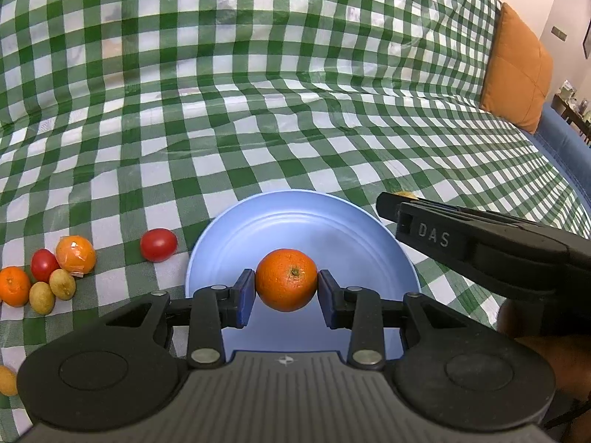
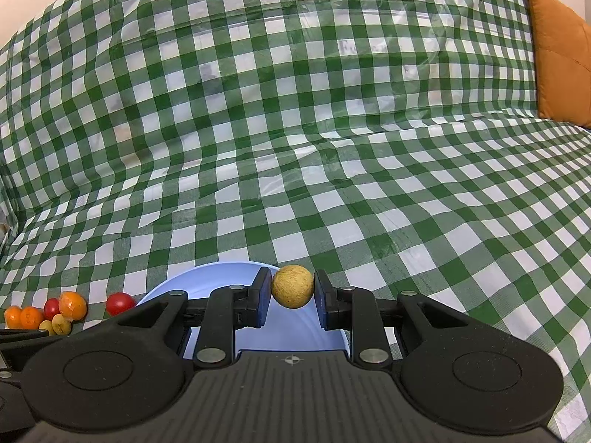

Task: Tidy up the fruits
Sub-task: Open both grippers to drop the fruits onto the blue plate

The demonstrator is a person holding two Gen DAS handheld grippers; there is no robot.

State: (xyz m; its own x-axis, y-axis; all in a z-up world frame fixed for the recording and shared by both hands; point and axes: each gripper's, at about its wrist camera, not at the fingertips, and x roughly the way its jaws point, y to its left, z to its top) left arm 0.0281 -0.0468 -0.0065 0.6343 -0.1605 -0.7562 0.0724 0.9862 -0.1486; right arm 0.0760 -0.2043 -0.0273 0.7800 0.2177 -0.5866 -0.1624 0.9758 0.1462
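Note:
My left gripper is shut on an orange mandarin and holds it over the light blue plate. My right gripper is shut on a small tan round fruit above the far right rim of the same plate. The right gripper's body shows in the left wrist view, at the plate's right side. Loose fruits lie left of the plate: a red tomato, a wrapped orange, another tomato, a mandarin and two small tan fruits.
A green and white checked cloth covers a sofa seat and back. An orange cushion leans at the far right. One more tan fruit lies at the left edge. The fruit cluster also shows in the right wrist view.

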